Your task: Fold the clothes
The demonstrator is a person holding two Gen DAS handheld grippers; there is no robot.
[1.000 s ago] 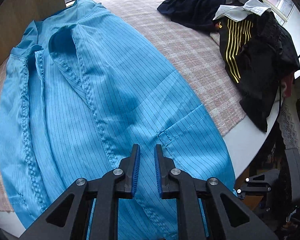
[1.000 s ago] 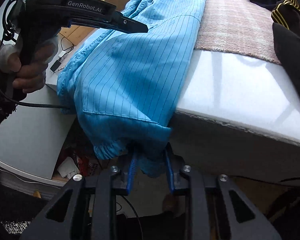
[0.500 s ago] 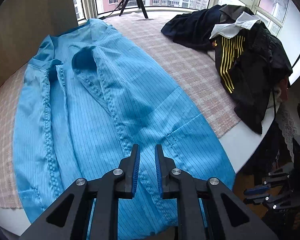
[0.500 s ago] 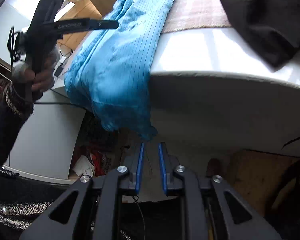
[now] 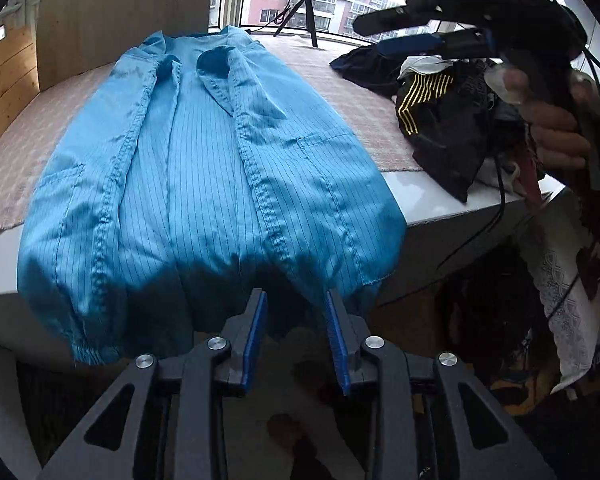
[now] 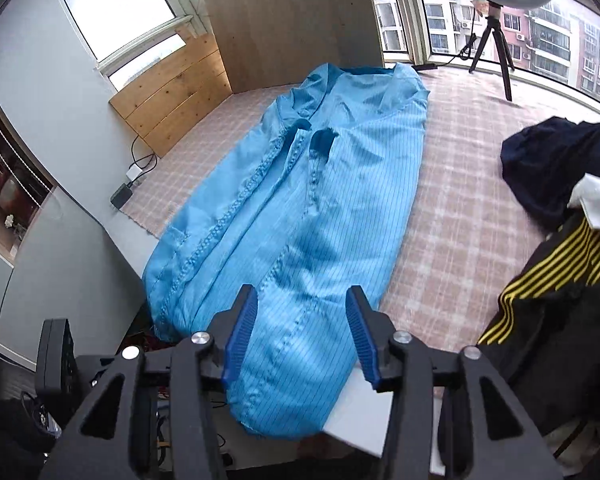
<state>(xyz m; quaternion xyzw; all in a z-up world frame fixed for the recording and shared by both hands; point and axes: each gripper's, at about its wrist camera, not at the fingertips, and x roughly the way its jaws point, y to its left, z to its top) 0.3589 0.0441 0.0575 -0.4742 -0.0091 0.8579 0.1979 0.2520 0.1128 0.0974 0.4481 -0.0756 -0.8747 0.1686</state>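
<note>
Right tool (image 6: 298, 334) risen above blue coat (image 6: 300, 200), both tools opening, empty

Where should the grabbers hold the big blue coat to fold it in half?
Probably by the bottom hem, one gripper near each corner, coming from the table's near edge. The blue coat lies flat with its collar far away and its hem drooping over the table edge, so that end hangs free to pinch. The left gripper and right gripper are opening, nothing between them.
</note>
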